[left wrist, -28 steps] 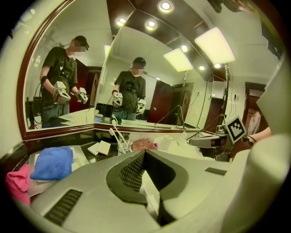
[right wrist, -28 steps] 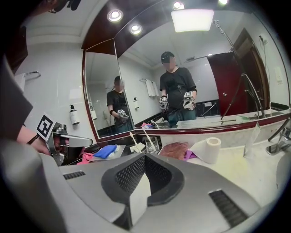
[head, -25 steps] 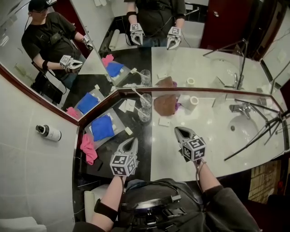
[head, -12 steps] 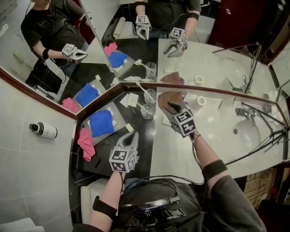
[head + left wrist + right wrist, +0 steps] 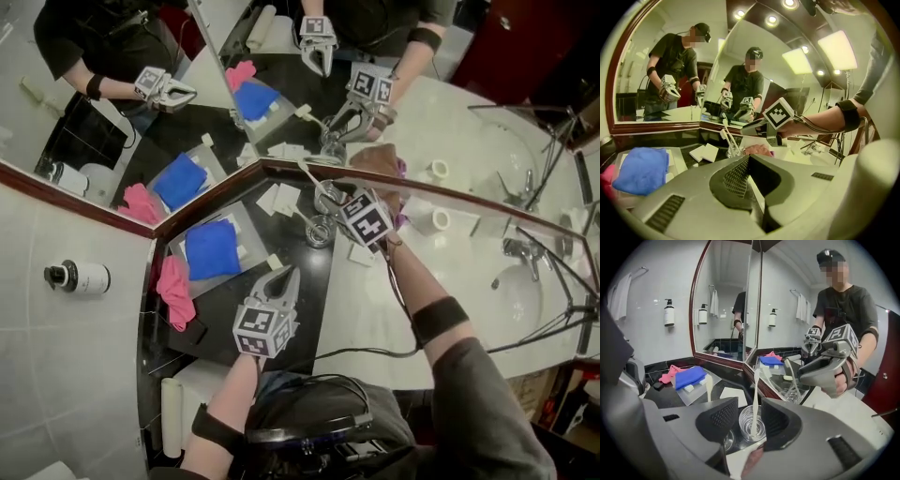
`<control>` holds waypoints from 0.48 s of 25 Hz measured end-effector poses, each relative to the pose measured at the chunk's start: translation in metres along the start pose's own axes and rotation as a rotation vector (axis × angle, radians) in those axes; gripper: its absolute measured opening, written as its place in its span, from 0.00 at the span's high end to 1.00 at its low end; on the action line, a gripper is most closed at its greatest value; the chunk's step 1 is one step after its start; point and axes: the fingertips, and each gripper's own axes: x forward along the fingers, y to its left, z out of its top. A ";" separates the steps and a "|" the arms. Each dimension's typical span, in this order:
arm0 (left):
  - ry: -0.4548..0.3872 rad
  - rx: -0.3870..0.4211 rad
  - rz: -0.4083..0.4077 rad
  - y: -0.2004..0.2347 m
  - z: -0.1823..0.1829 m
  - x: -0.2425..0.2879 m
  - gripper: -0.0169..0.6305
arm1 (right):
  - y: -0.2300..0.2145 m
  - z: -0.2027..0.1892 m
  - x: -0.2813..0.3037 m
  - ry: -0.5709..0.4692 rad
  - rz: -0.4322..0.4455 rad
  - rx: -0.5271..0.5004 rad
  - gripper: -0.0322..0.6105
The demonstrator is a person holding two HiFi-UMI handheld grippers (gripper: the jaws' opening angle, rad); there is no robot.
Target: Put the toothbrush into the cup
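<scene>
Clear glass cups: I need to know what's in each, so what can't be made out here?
- Right gripper view: the second clear glass cup is mostly behind a jaw of the right hand-held gripper, whose jaws have just been opening around the first cup; contents hidden.
- Head view: both cups' contents too small.

Second cup [image 5: 727, 440]: hidden in part behind a pad of the right gripper [image 5: 751, 420].
Bottle [image 5: 80, 277]: label print too small to be read.

Grey left gripper [image 5: 750, 161] and right gripper [image 5: 752, 420] carry black-and-white marker cubes [image 5: 262, 330] behind black dimpled pads [image 5: 721, 417]; black armbands [image 5: 439, 319], dark-grey sleeves [image 5: 487, 412], thin black cable [image 5: 401, 300].
</scene>
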 end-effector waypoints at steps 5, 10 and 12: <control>0.022 -0.047 0.017 0.017 -0.017 0.003 0.97 | -0.003 0.001 0.033 0.038 0.032 -0.019 0.68; 0.043 -0.084 0.027 0.028 -0.033 0.005 0.97 | -0.010 -0.003 0.054 0.084 0.038 -0.034 0.69; 0.047 -0.095 0.031 0.032 -0.036 0.006 0.97 | -0.011 -0.005 0.061 0.098 0.039 -0.044 0.72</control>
